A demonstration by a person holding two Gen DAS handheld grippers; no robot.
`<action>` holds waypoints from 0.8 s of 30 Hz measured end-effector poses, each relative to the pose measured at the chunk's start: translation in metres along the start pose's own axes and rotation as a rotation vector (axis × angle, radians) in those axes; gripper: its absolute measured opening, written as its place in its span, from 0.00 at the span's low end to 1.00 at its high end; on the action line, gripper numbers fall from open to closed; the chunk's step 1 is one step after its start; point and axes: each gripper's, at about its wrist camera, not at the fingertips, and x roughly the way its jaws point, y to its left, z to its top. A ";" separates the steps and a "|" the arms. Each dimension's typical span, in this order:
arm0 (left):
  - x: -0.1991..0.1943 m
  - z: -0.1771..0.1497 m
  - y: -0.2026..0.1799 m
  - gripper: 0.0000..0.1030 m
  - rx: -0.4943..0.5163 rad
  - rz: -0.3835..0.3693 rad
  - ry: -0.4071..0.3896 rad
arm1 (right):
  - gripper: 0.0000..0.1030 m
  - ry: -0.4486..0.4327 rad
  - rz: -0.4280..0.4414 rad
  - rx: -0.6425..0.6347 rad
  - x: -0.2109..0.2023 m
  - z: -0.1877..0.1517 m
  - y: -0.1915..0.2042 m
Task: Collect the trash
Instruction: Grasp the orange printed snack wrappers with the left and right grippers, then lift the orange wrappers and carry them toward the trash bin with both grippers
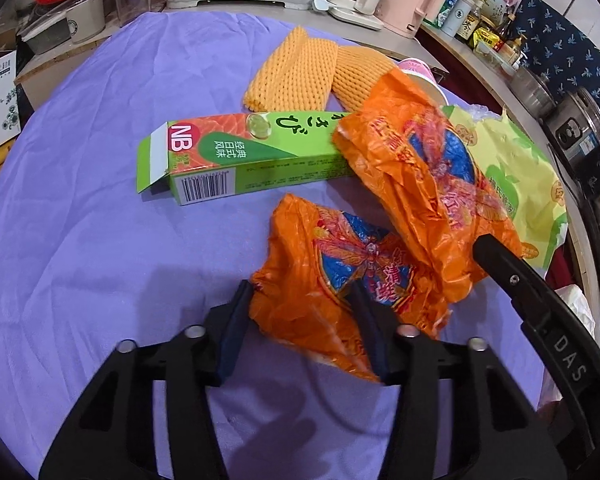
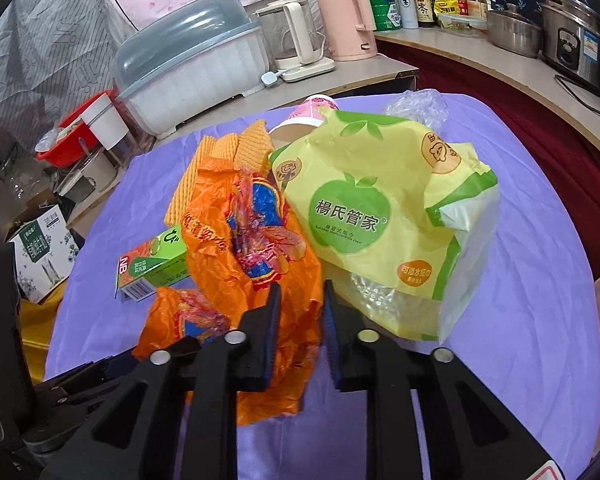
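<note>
My left tool [image 1: 300, 312] straddles the near orange wrapper [image 1: 340, 280] on the purple surface [image 1: 100, 260], fingers apart with film between them. My right tool [image 2: 300, 316] looks pinched on the far orange wrapper [image 2: 256, 248]. Both look light, crinkly and slick, so I'd bite a bunched fold. The green box [image 1: 228, 156] looks stiffer; I'd grip across its narrow sides.

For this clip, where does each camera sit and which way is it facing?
Left wrist: on the left hand-held gripper, facing across the purple tablecloth; its fingers straddle the small orange wrapper.
Right wrist: on the right hand-held gripper, fingers around the large orange wrapper.
Shared: both wrappers, the green box, the yellow-green bag.
</note>
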 end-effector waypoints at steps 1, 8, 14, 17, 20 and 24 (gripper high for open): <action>-0.001 0.000 0.000 0.33 -0.001 -0.004 0.000 | 0.09 -0.002 0.000 0.001 -0.001 0.000 0.000; -0.016 -0.004 -0.006 0.21 0.026 -0.032 -0.026 | 0.05 -0.054 0.009 -0.002 -0.024 0.003 -0.002; -0.041 -0.010 -0.017 0.20 0.060 -0.033 -0.062 | 0.05 -0.124 -0.012 0.034 -0.060 0.008 -0.017; -0.056 -0.014 -0.024 0.20 0.074 -0.040 -0.082 | 0.05 -0.158 -0.022 0.055 -0.082 0.010 -0.030; -0.072 -0.019 -0.036 0.20 0.097 -0.043 -0.107 | 0.05 -0.191 -0.033 0.072 -0.103 0.009 -0.041; -0.093 -0.027 -0.055 0.20 0.132 -0.058 -0.135 | 0.05 -0.231 -0.046 0.098 -0.132 0.003 -0.058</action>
